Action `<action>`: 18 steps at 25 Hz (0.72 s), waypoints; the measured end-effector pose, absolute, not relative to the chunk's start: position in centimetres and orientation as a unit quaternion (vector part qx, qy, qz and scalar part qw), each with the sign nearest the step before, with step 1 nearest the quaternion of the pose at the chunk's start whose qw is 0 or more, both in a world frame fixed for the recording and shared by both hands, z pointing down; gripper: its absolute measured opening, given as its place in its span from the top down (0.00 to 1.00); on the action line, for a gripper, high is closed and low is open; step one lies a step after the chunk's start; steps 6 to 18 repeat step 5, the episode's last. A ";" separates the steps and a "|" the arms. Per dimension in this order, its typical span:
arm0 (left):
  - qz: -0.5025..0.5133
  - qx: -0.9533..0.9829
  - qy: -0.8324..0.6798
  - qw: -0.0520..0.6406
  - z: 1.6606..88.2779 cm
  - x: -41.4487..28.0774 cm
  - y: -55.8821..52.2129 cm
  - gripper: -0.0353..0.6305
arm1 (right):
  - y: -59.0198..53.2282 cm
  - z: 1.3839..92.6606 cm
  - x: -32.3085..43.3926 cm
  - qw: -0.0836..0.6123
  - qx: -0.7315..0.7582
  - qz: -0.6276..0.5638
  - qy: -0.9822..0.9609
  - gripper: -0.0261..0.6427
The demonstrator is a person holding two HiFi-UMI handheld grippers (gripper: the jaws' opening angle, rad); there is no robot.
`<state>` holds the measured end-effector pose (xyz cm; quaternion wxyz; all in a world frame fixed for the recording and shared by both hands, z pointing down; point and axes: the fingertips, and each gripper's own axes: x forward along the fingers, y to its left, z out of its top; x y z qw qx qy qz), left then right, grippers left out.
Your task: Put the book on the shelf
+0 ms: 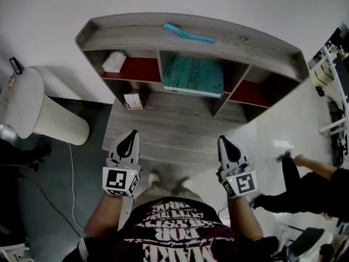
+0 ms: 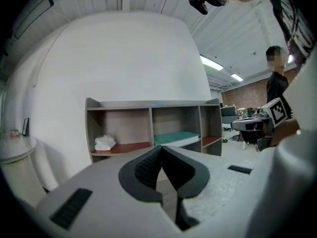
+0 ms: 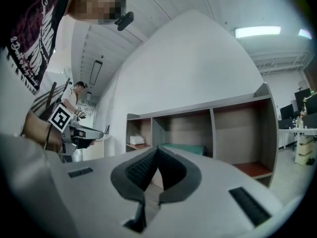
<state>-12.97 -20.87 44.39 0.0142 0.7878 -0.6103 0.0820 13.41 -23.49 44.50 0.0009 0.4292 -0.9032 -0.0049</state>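
**While the book [image 1: 193, 75] lies in the middle bay, both tongs are shut and empty**

As we look down in the head view, the grey wooden shelf [image 1: 136, 37] fills the upper centre of the frame, its back against a white wall. We see the teal book lying flat on the board of the middle compartment, with its near edge at the front of the bay. In the compartment to its left sits a white bundle [image 1: 113, 61] on a red board. A teal strip [image 1: 188, 34] lies on the shelf's top, above the book. A small box [image 1: 133, 101] stands lower down, below the left compartment.

We hold the left gripper [image 1: 131, 138] at lower left of centre and the right gripper [image 1: 226, 143] at lower right of centre, both well short of the shelf and pointing toward it. Each gripper's own view shows its dark ribbed pads closed tip to tip with nothing between them, the shelf beyond.

At the left edge stands a round white table [image 1: 24, 100]. At the lower right edge a person [image 1: 305, 184] in dark clothes reaches across the pale floor.
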 end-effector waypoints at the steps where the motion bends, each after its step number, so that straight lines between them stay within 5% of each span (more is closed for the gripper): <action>1: 0.084 0.788 -0.609 0.016 44.8 -13.2 -20.9 0.94 | -23.6 44.8 13.0 0.003 0.429 -0.005 -0.904 0.96; 18: 0.090 0.791 -0.605 0.027 46.1 -14.2 -21.0 0.94 | -23.8 46.1 11.0 0.012 0.424 -0.001 -0.906 0.96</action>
